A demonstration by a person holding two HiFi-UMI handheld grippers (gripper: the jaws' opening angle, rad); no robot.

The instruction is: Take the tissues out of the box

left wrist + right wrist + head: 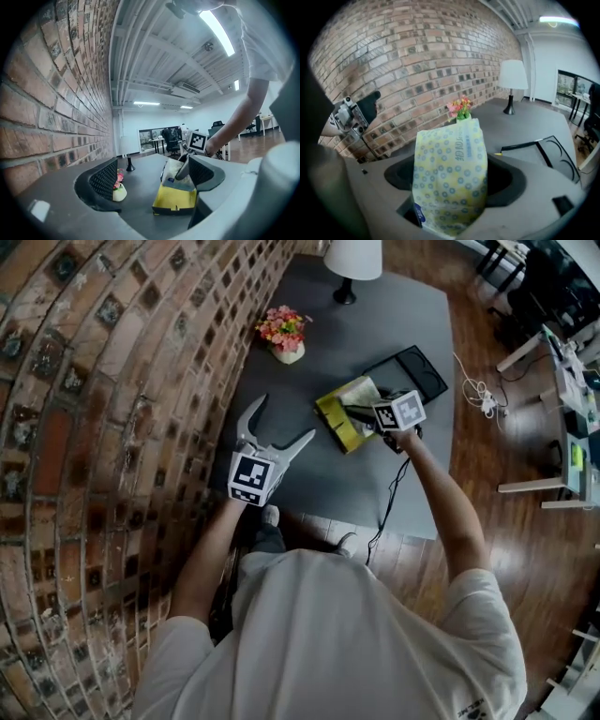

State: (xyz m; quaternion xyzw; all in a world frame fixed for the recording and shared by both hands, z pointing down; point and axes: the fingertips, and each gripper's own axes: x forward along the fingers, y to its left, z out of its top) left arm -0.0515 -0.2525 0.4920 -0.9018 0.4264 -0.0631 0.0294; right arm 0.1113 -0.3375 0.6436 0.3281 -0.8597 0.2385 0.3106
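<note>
A yellow box (337, 423) lies open on the dark grey table (394, 315), and the left gripper view shows the box (176, 199) end-on. A tissue pack (450, 178), yellow with blue circles, stands between the jaws of my right gripper (452, 187), which is shut on it. In the head view the tissue pack (359, 392) sits at the box's open top under my right gripper (364, 412). I cannot tell how much of the pack is still inside. My left gripper (284, 420) hovers open and empty to the left of the box.
A small vase of pink flowers (283, 332) stands near the brick wall. Behind it is a white lamp (352, 263). A black tray (412, 371) lies right behind the box. A cable runs off the table's front edge to the wooden floor.
</note>
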